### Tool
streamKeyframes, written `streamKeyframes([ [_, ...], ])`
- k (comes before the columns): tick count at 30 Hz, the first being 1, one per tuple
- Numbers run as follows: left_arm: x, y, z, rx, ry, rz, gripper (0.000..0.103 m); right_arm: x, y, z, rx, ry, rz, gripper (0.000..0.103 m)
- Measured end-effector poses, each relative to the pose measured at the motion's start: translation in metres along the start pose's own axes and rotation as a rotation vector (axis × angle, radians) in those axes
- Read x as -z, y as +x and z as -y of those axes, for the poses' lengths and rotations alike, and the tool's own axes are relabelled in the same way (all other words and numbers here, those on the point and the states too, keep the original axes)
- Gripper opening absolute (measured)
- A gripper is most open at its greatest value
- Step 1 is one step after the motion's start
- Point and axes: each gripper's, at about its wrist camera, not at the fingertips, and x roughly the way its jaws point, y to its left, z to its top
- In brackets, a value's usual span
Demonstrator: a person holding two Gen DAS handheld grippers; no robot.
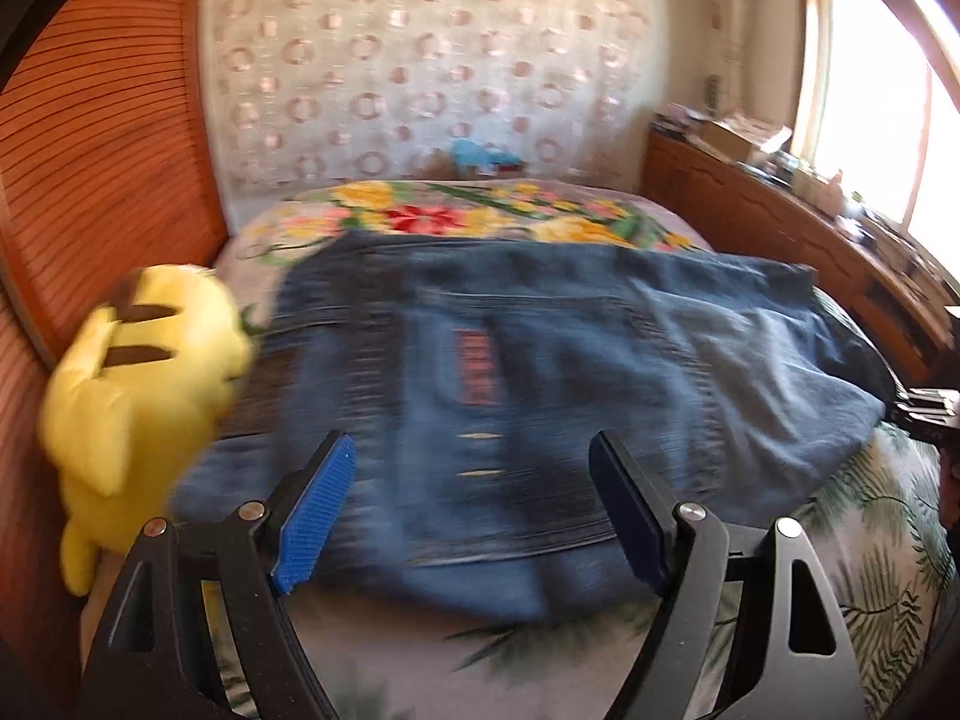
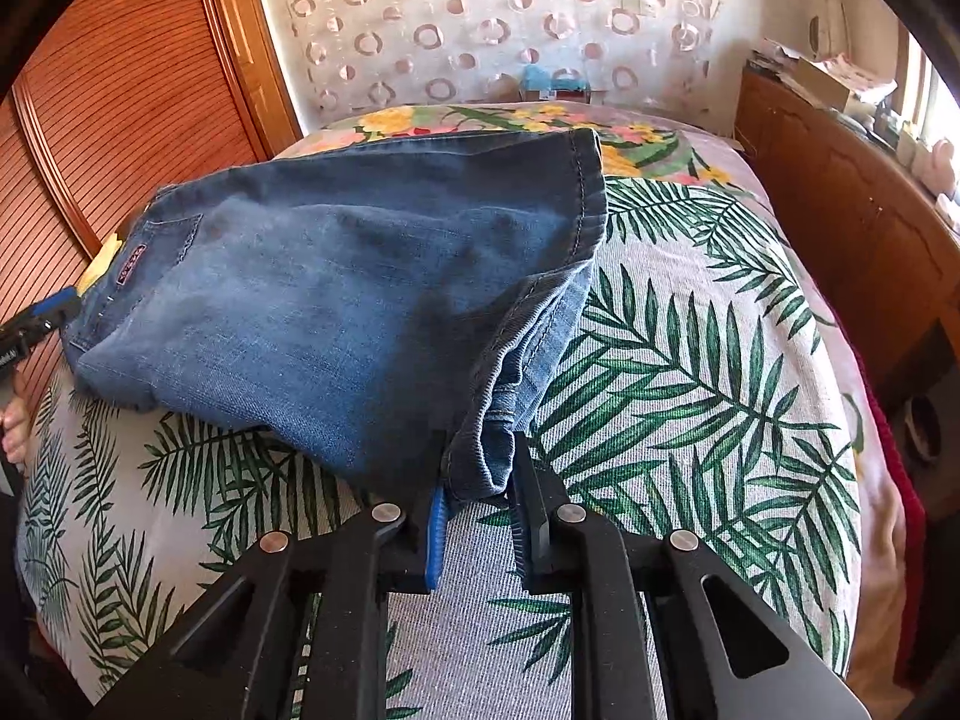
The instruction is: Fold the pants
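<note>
Bedroom, leaf-print bed | right tongs clamping jeans fold | left tongs hovering apart, empty | bunched denim risking slipping free, folding crooked.

We find no legible text here. A small red label sewn beside the back pocket of the jeans carries lettering too small for us to read; in the left wrist view the same label is blurred.
</note>
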Motion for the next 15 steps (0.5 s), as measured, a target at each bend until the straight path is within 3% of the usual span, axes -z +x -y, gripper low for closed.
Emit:
streamKeyframes([
  [6,0.009,0.002,-0.058,-0.147,-0.094,-0.028,0.081,-0.002,-0.001,0.000,-0.003,0.001,0.005,0.018],
  [10,0.015,0.013,-0.083,-0.125,-0.186,-0.058,0.081,-0.001,-0.001,0.000,-0.003,0.000,0.006,0.018],
  [15,0.021,0.034,-0.093,-0.135,-0.233,-0.107,0.081,-0.001,-0.001,0.000,-0.006,0.002,0.008,0.018],
])
